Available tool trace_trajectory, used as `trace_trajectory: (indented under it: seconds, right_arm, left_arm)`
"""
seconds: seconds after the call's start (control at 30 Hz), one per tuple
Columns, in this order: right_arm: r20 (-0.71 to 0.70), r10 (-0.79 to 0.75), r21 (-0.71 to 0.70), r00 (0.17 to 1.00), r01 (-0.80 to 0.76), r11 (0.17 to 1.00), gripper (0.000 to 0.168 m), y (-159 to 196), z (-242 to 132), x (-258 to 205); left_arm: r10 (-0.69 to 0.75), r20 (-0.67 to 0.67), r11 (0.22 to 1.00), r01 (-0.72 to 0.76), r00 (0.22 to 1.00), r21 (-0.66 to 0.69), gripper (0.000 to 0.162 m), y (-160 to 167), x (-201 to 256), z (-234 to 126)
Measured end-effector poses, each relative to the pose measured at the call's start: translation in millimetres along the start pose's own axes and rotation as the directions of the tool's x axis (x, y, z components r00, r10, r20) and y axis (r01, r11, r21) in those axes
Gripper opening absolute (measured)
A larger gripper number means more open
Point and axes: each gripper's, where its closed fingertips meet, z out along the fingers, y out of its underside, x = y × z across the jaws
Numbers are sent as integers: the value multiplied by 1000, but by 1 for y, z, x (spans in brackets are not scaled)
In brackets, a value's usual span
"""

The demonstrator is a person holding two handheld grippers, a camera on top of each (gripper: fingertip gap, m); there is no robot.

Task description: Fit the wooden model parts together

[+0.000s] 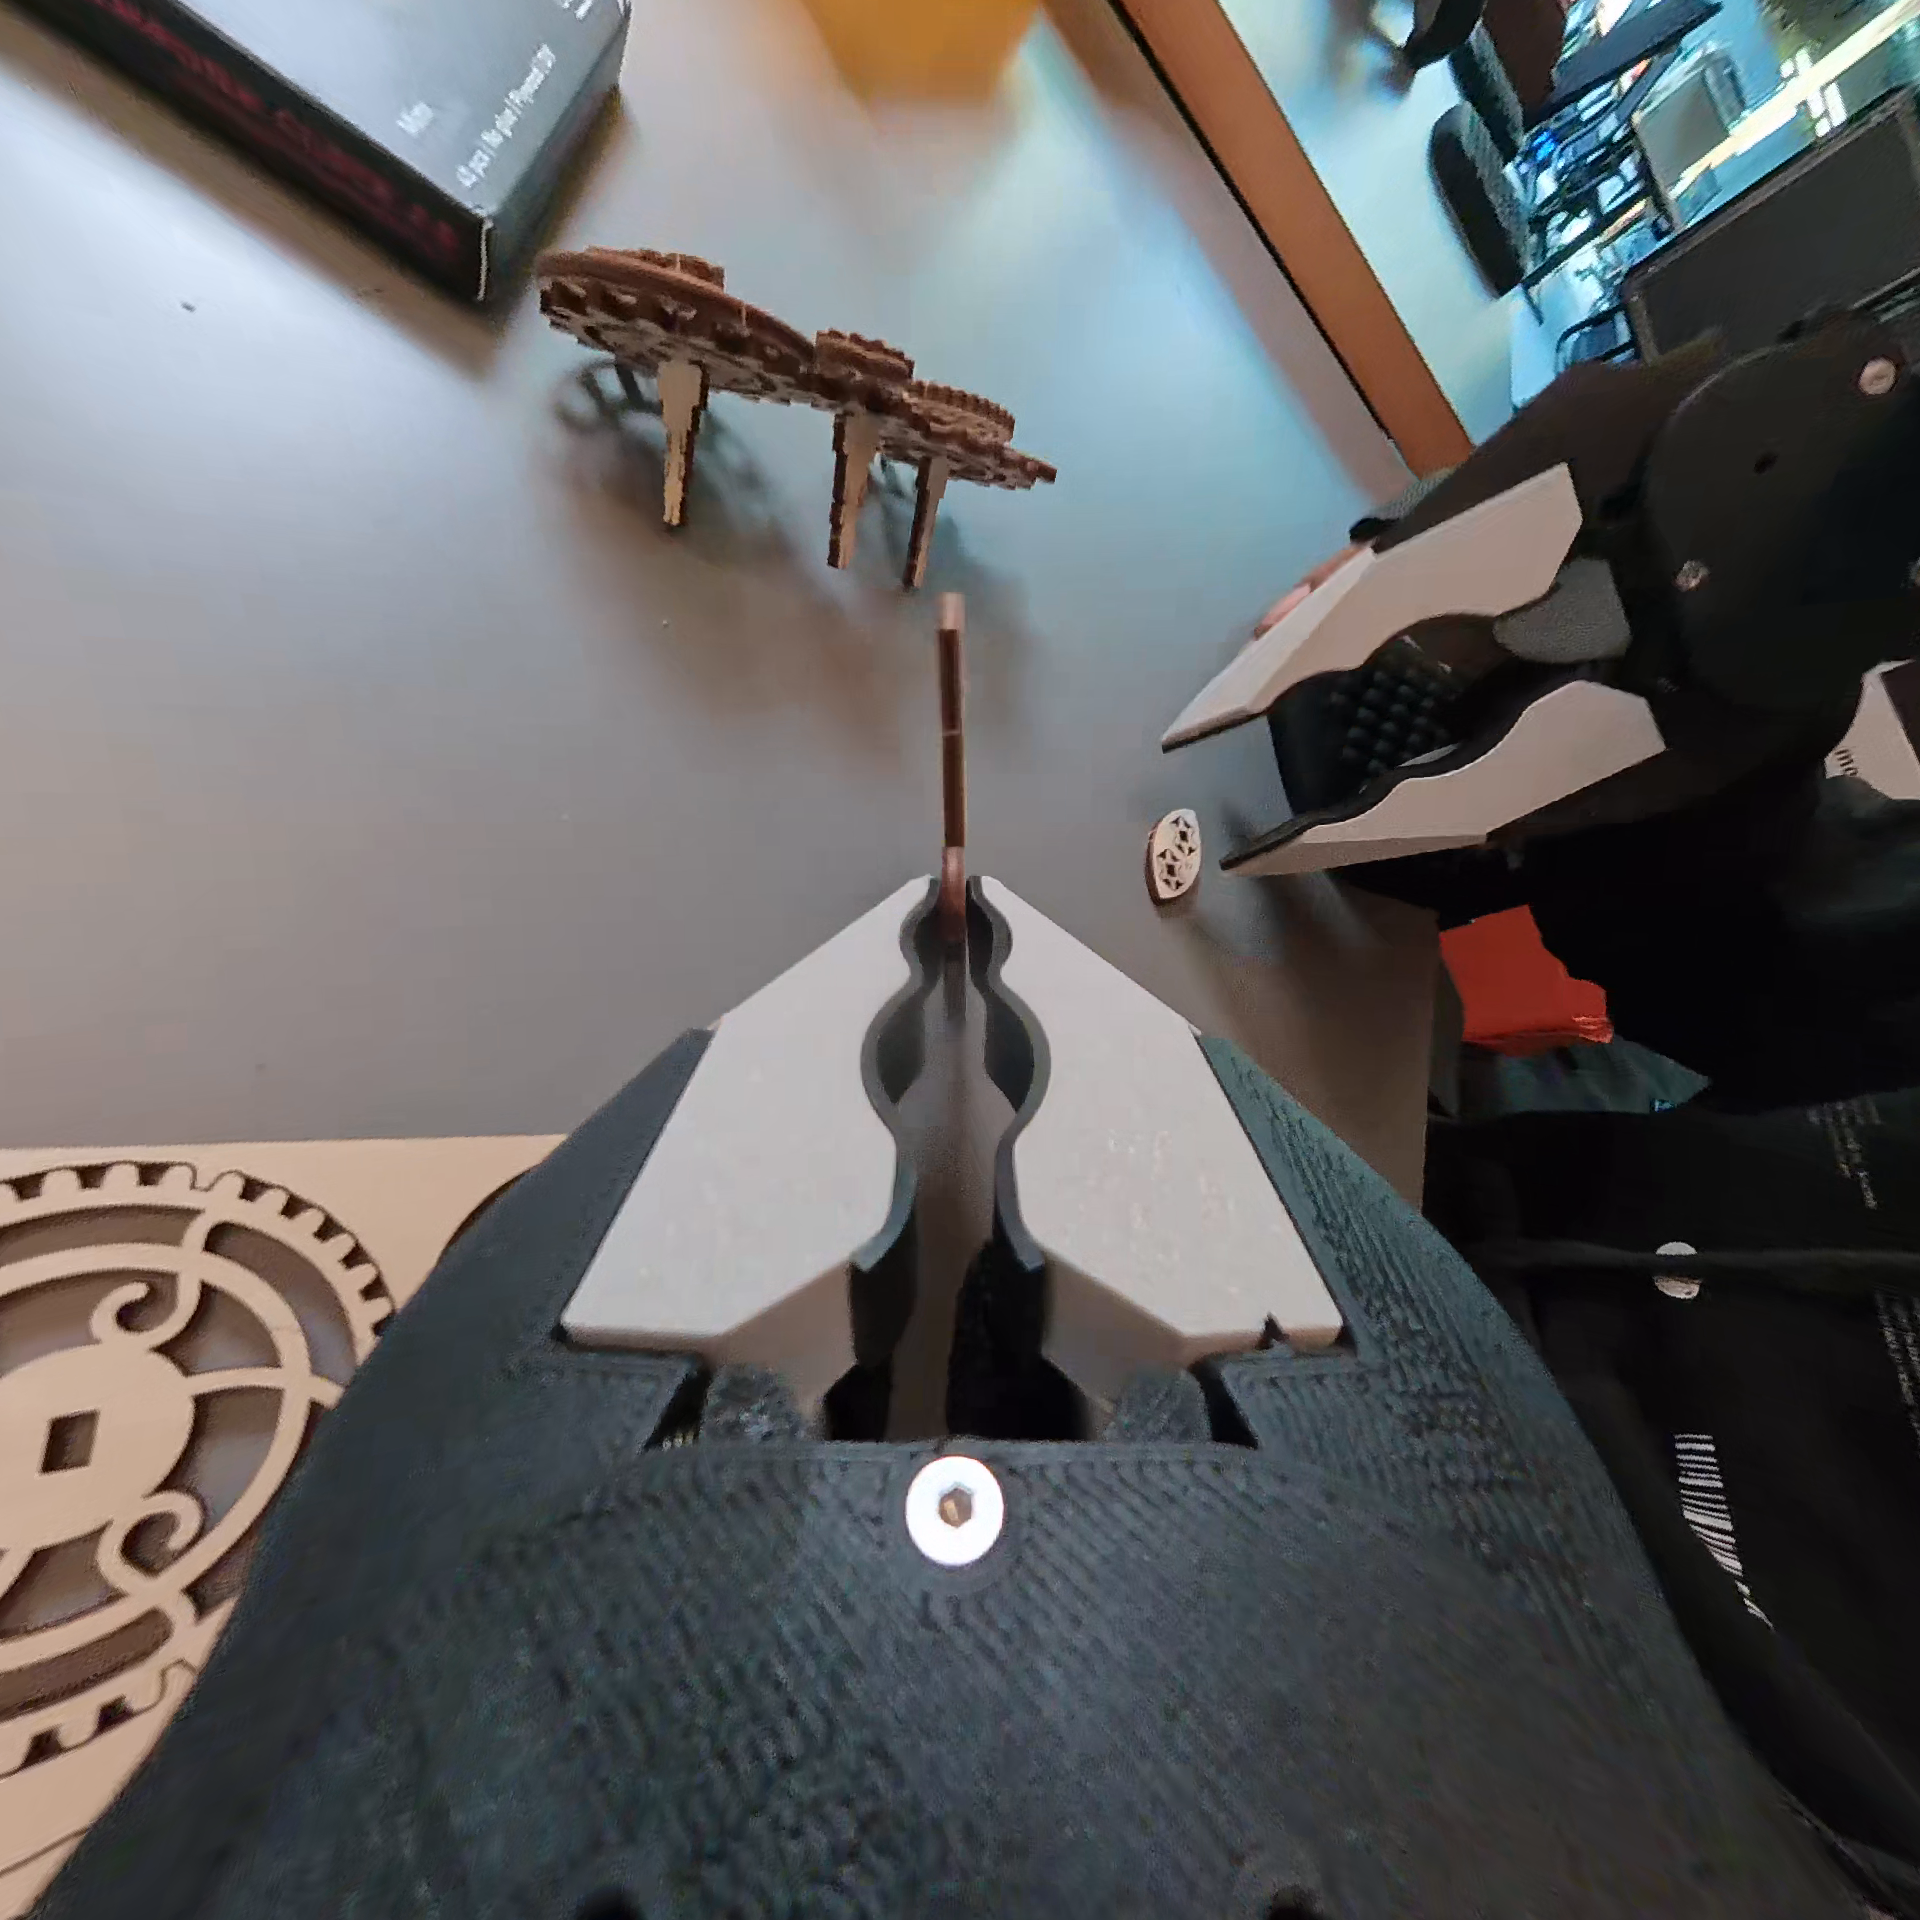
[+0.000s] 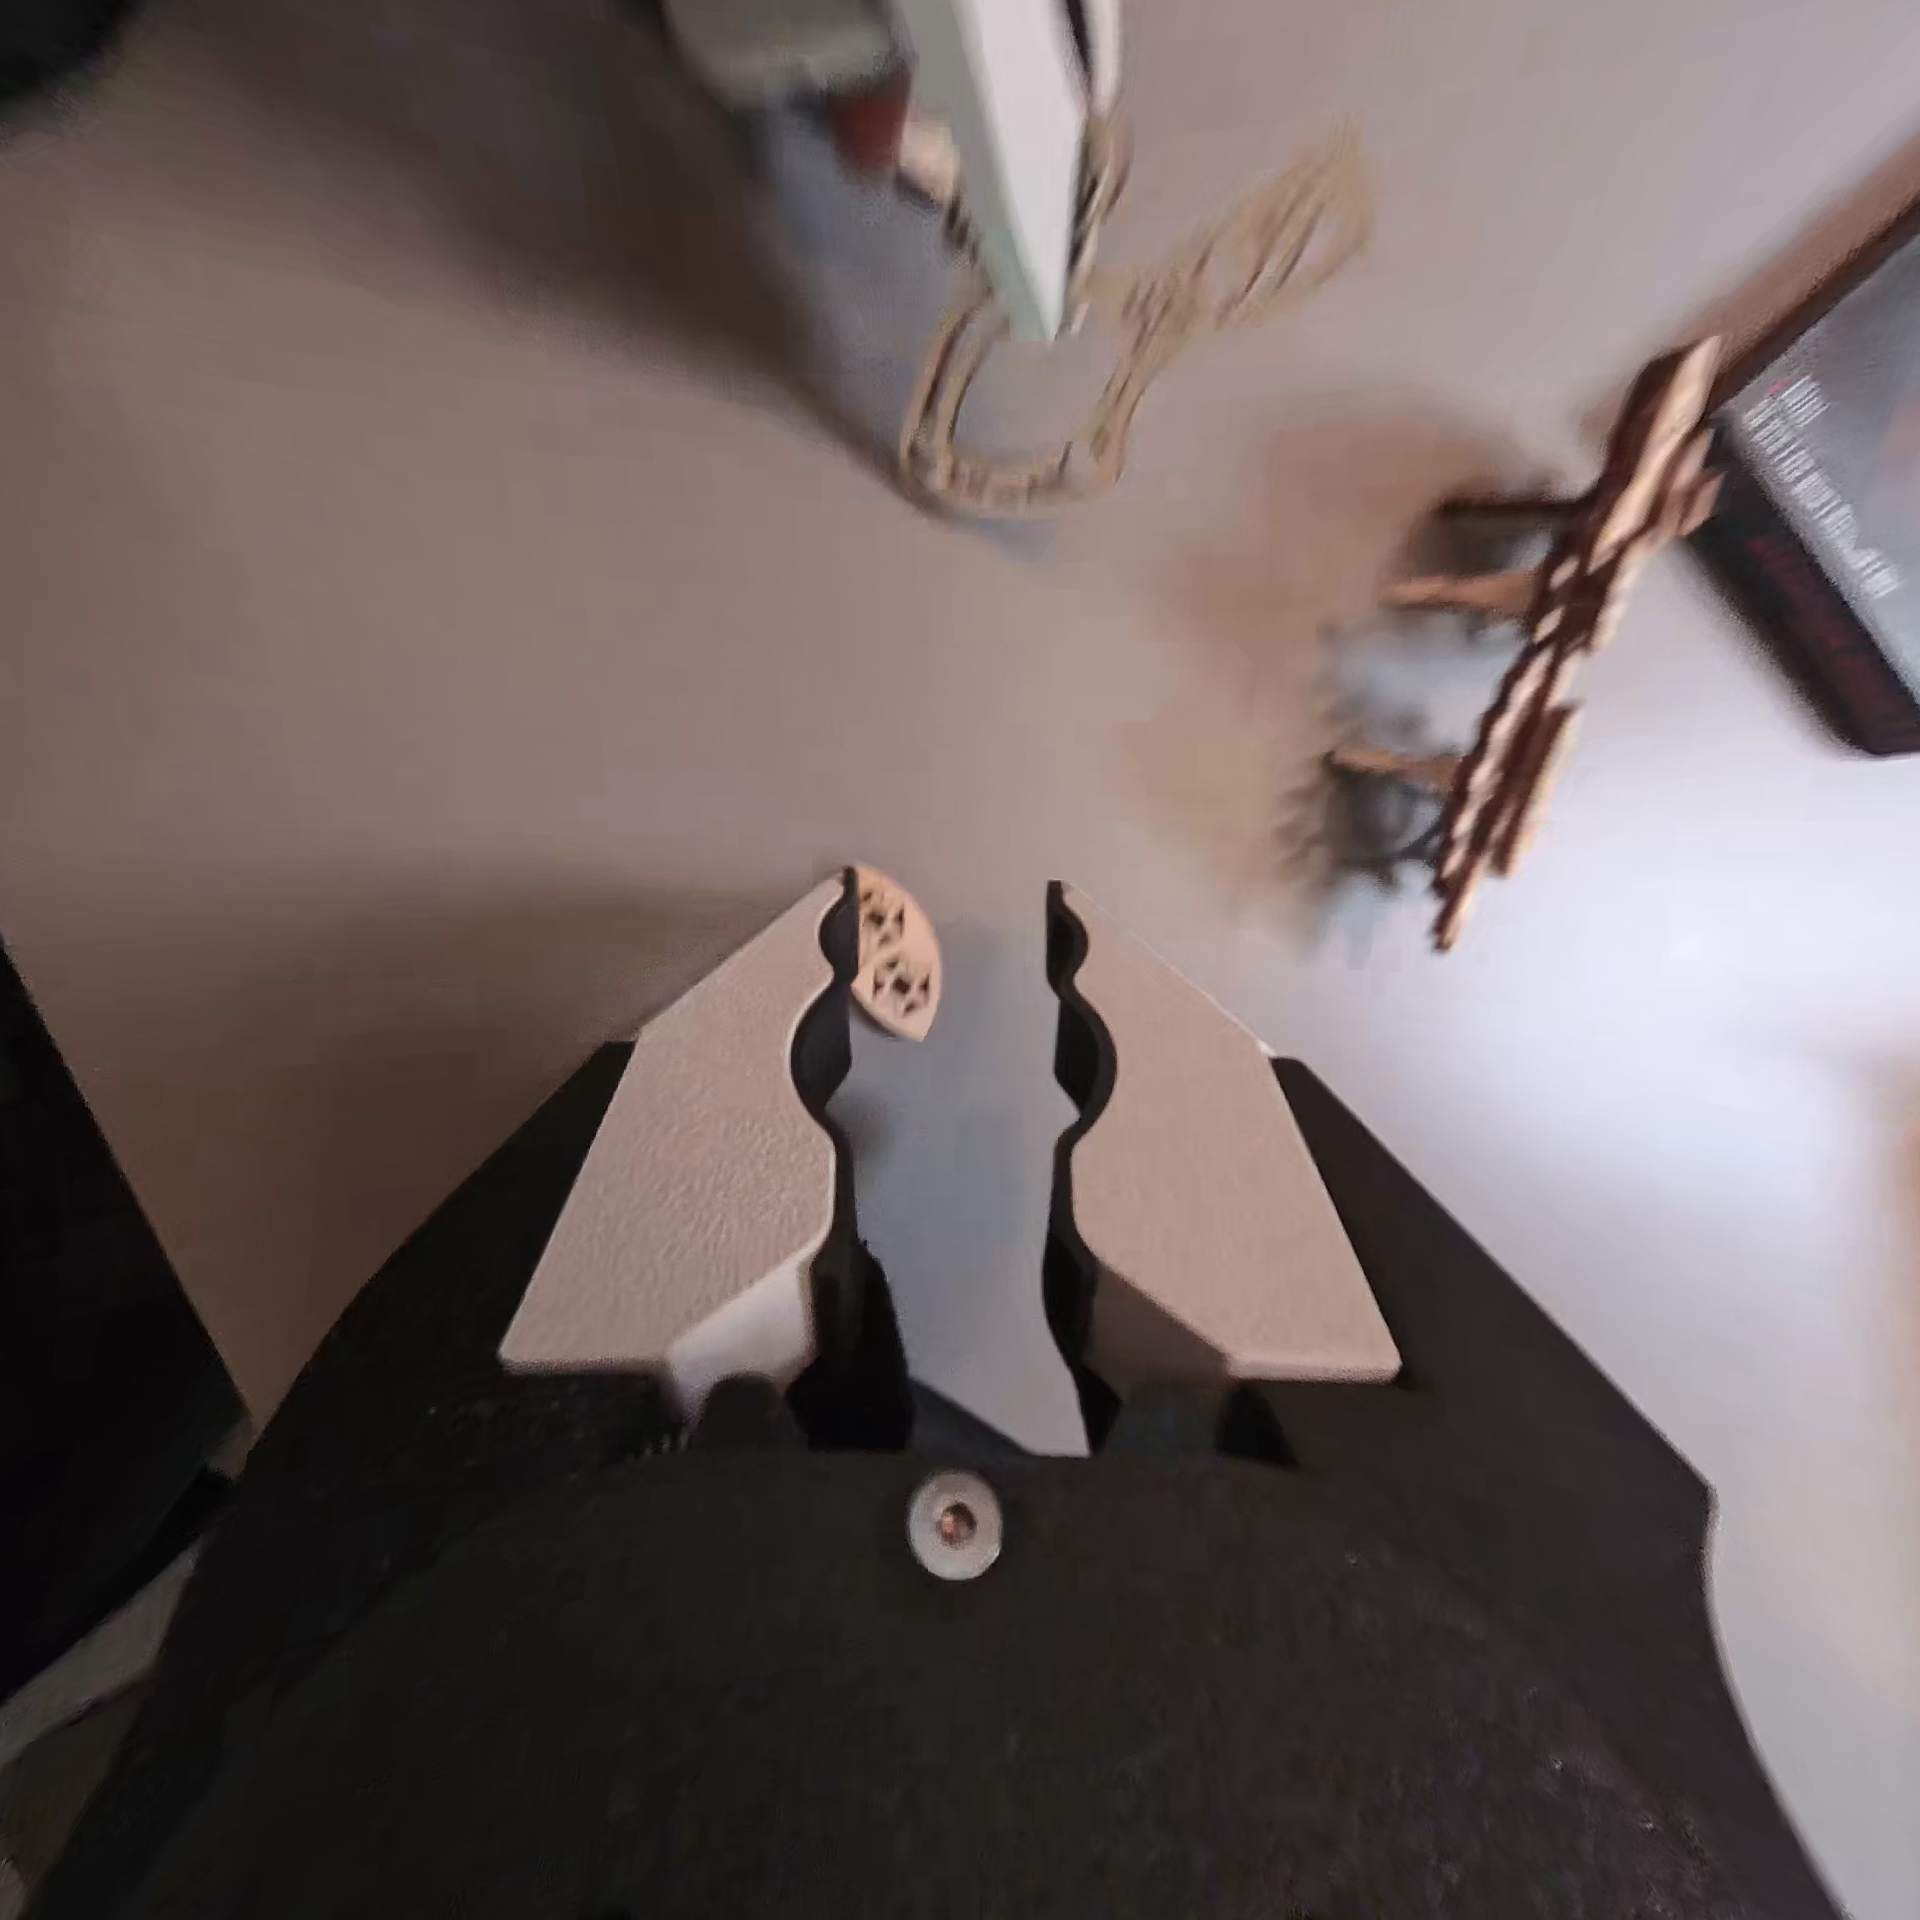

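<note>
A: What does the left gripper (image 1: 951, 894) have?

B: Its fingers are pressed together on a thin wooden piece (image 1: 951, 727), seen edge-on, sticking straight out from the tips above the grey table (image 1: 312, 727). From the right wrist view that same piece (image 2: 1091, 364) looks like a curvy open frame, though it is blurred there.

A: And the half-built model?

B: The model (image 1: 790, 353) stands on the table beyond the held piece, a flat toothed layer raised on pale pegs. It is apart from the piece, not touching it. Just behind the model lies a black box (image 1: 343, 114).

A: The right gripper?

B: The right gripper (image 2: 951, 914) has its fingers spread with a clear gap and nothing clamped. A small oval wooden disc (image 2: 894, 966) with star cut-outs lies flat on the table, and one finger tip covers its edge. In the left wrist view the disc (image 1: 1174, 852) sits to the right of the held piece, with the right gripper (image 1: 1205, 800) just beside it.

A: Anything else around the model?

B: On the near left, well apart from it, a pale wooden sheet (image 1: 156, 1403) with gear cut-outs lies partly behind the left gripper's body. Nothing lies on the table between the held piece and the model.
</note>
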Motion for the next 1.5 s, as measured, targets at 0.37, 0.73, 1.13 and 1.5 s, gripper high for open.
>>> trace_trajectory:
  seconds: [0.37,0.73,1.13,1.5]
  right_arm:
    - [478,166,444,863,-400,802,10,-115,-5,1]
    - [527,69,188,847,-196,962,1,-80,-9,-1]
    - [527,-25,-240,849,177,954,1,-63,42,16]
    - [429,-156,-332,890,316,889,6,-72,70,38]
  left_arm:
    - [34,-312,921,92,949,379,2,-39,52,-43]
    - [268,157,941,-293,951,171,43,-17,4,-58]
    - [402,366,901,-293,839,-319,63,51,-56,-72]
    - [363,506,930,-275,782,-243,41,36,-83,-116]
